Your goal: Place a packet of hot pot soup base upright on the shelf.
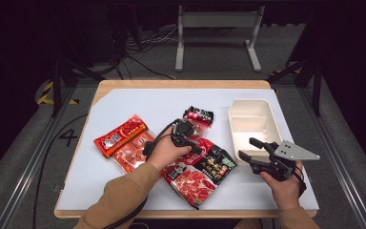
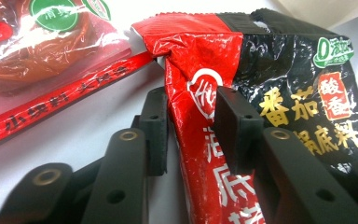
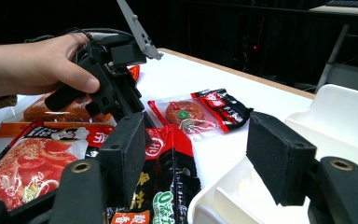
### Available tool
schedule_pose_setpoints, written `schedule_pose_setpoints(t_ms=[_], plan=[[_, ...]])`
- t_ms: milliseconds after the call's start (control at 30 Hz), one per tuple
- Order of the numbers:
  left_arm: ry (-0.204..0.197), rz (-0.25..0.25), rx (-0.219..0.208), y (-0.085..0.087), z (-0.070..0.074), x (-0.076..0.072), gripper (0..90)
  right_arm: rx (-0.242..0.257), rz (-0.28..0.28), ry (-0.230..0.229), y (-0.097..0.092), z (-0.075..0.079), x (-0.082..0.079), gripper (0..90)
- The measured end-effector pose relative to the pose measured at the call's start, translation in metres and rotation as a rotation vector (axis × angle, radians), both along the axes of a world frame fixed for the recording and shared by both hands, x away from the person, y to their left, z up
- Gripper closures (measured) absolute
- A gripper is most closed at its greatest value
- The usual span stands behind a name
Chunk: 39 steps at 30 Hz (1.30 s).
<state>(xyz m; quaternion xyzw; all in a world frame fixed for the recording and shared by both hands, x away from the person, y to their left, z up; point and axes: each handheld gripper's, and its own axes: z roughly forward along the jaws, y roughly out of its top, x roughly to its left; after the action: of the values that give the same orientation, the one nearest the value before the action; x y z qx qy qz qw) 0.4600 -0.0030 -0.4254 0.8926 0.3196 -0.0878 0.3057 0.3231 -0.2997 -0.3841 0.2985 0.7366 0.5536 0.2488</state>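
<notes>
Left gripper view shows the left tool [image 2: 193, 133] with its jaws clamped on a pinched fold of the red-and-black soup base packet [image 2: 279, 79], which lies on the white worktop [image 1: 138, 102] near its front edge, between the orange snack packets [image 1: 124, 140] and the cream tray [image 1: 252, 121]. High view shows the right tool [image 1: 249, 148] held just off the tray's near corner, jaws apart with nothing between them.
</notes>
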Motion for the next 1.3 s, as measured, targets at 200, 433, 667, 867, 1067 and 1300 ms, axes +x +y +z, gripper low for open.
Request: schedule_pose_setpoints(t_ms=[200, 433, 667, 867, 1067, 1300], plan=[[0.007, 0.026, -0.032, 0.005, 0.0, -0.004, 82.8, -0.003, 0.002, 0.006, 0.0, -0.001, 0.0, 37.7], [-0.011, 0.048, -0.052, 0.008, 0.01, -0.01, 87.4, -0.009, 0.008, 0.006, 0.002, -0.001, 0.0, 38.0], [-0.031, 0.059, -0.131, 0.021, 0.032, -0.02, 88.5, 0.007, 0.01, 0.027, 0.003, 0.001, 0.001, 37.8], [-0.092, 0.053, -0.176, 0.028, 0.053, -0.032, 88.8, 0.012, 0.015, 0.017, 0.005, 0.005, -0.001, 36.9], [-0.189, 0.055, -0.222, 0.036, 0.077, -0.046, 89.3, 0.028, -0.001, -0.031, -0.001, 0.017, -0.006, 35.8], [-0.27, 0.06, -0.269, 0.042, 0.095, -0.057, 89.5, 0.053, 0.0, -0.023, -0.007, 0.02, -0.006, 35.8]])
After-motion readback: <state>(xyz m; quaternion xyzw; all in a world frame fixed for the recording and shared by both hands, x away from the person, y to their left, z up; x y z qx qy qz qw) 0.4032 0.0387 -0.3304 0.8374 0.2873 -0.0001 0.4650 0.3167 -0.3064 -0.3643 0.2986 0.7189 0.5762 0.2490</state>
